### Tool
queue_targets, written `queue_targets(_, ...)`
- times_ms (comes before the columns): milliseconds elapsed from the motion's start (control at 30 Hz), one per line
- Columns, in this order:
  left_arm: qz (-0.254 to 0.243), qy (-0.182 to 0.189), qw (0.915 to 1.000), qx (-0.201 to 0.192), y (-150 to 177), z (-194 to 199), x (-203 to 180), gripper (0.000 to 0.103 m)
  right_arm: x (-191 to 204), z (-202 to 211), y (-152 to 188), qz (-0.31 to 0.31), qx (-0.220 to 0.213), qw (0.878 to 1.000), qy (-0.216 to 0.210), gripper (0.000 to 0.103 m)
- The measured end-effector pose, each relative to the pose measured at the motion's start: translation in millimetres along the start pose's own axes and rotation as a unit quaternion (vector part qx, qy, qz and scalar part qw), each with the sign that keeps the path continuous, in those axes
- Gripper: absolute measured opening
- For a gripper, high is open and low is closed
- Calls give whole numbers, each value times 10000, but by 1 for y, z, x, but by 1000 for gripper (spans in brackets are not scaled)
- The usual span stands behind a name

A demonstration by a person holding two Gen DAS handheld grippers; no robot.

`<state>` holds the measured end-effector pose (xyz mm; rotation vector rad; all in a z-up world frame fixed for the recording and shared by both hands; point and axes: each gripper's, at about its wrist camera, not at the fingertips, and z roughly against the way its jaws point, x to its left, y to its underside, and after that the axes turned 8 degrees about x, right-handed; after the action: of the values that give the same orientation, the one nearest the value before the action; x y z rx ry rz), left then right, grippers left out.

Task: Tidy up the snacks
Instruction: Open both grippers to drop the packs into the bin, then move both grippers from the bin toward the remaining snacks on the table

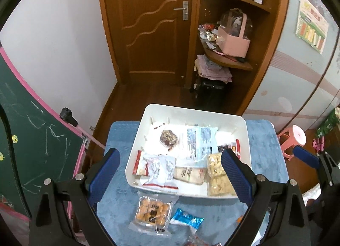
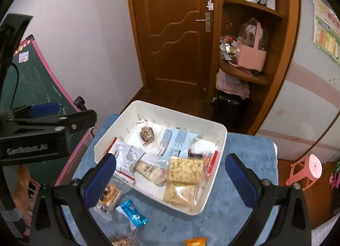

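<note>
we hold both grippers above the bench (image 1: 261, 139), which is covered with a blue cloth. the left gripper (image 1: 170, 173) has its jaws wide apart and grips nothing; the right gripper (image 2: 170, 179) is likewise spread and empty. the white bin (image 2: 221, 137) sits at twelve o'clock from us and already holds most snacks, among them two puffed-corn packs (image 2: 184, 170) at its five o'clock corner. still loose on the cloth at six o'clock of the bin are the clear cookie pack (image 1: 152, 214) and, just beside it, the blue wrapper (image 1: 188, 220); an orange packet (image 2: 194, 241) and a reddish one (image 2: 122, 240) peek in at the bottom edge. the risks, as we judge them: thin slick film may slip from the pads, a low approach could snag the cloth, and a careless drop might catch the bin's near rim.
</note>
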<state>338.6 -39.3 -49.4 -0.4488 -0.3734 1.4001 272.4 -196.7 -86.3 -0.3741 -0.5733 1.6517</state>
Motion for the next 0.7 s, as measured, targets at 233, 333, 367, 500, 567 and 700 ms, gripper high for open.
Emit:
queue_targets(233,-135,109,9998,-33,49,31,6,96,-1,18,32,-334,183,9992,81,103)
queue_targets(333,-236,147,9996,32,72,38,7,96,3,29,48,-378,217,9989,181,103)
queue_targets(367,-265,162,9995,60,78,40,7,96,4,32,53,-386,224,9988,218,103)
queue_targets(500,-399,269,9987,190,113,47,10,96,8,48,78,-351,261,9979,477,103)
queue_targets(567,-472,342,9979,290,132,48,9,96,8,53,90,-350,285,9973,578,102)
queue_targets(700,-692,528,9947,556,169,44,6,96,5,58,119,-405,413,9959,692,92)
